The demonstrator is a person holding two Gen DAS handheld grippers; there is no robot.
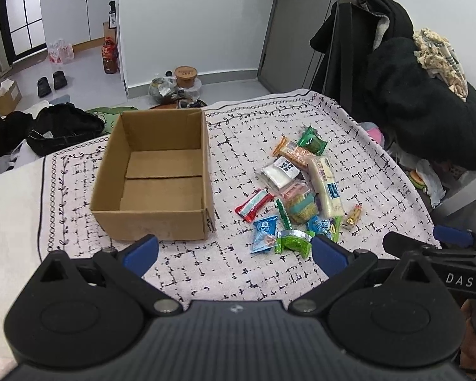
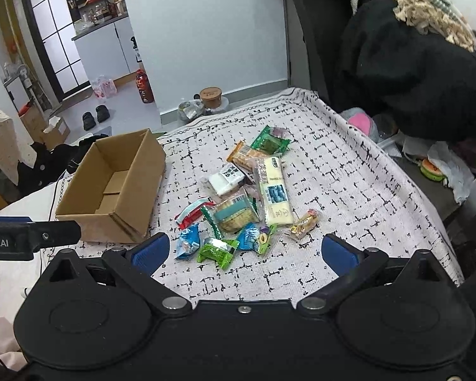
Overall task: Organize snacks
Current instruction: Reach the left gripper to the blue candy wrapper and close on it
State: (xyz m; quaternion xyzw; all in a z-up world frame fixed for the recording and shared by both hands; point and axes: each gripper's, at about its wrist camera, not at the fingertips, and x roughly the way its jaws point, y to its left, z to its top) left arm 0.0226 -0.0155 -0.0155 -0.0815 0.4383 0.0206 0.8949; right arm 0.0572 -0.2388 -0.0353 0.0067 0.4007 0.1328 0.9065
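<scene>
The box (image 1: 155,174) stands empty on the patterned cloth (image 1: 238,273) that covers the tabletop, and every snack lies in one loose pile (image 1: 298,190) to the right of the box, well apart from it. None has gone in yet, so the task looks barely begun.

Both grippers hover short of the pile, each with jaws spread wide and nothing between them: the left gripper (image 1: 234,254) nearer the box's front corner, the right gripper (image 2: 244,254) just before the pile's near edge.

The likely trouble is the pile itself. The wrappers overlap, so closing on the green packet (image 2: 217,249) or a blue packet (image 2: 187,244) beside it could catch two at once, or drag a neighbour along and drop it short of the box. The glossy film looks slippery and flat; jaws coming down too shallow may skid off or pinch the cloth instead. The small gold sweet (image 2: 304,223), farthest from the box, could be nudged toward the tabletop's edge. The two grippers sit close together and could collide.
</scene>
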